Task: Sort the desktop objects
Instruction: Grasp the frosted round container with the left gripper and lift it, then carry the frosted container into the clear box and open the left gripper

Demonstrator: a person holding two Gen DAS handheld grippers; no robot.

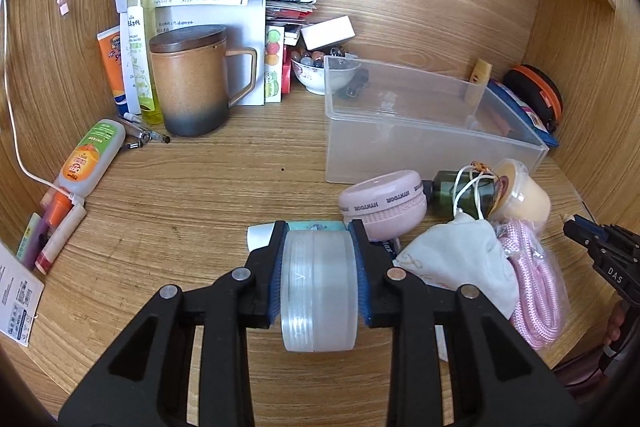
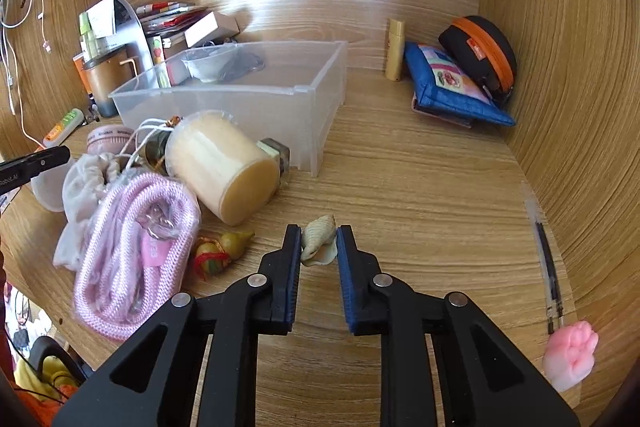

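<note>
Sorting had barely begun: left tool [image 1: 319, 269] pinched a frosted jar [image 1: 319, 291], right tool [image 2: 319, 241] pinched a seashell [image 2: 318, 239], the clear bin [image 2: 256, 95] looked empty, and the clutter was still loose on the worktop [image 2: 420, 187].

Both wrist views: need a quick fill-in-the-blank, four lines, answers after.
1. The left gripper is shut on a frosted round ____.
2. The right gripper pinches a small ____.
3. The clear bin on the desk is ____ inside.
4. The brown mug wears a dark ____.

Missing words: jar; shell; empty; lid
</note>
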